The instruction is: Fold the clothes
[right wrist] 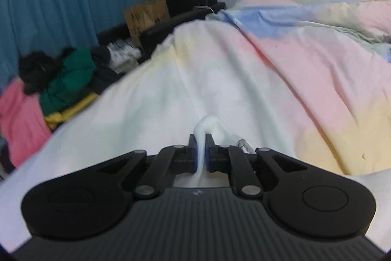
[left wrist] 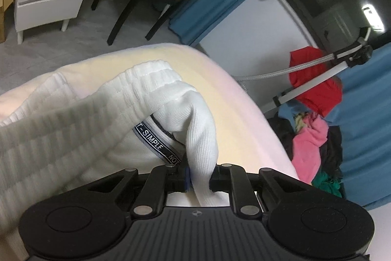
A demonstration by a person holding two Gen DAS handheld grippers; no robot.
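Left wrist view: the left tongs (left wrist: 199, 177) are pinching a fold of the white ribbed garment (left wrist: 136, 99), which is draping over the pastel bed (left wrist: 244, 99); a pile of clothes (left wrist: 310, 133) is lying beyond.

Right wrist view: the right tongs (right wrist: 201, 151) are gripping a bunched strip of the white garment (right wrist: 207, 125), just above the bed (right wrist: 244, 70).

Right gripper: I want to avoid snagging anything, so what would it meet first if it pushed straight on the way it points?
Probably the pastel bedsheet. The right gripper, shut on white garment fabric, points slightly down across the bed; depth is unclear.
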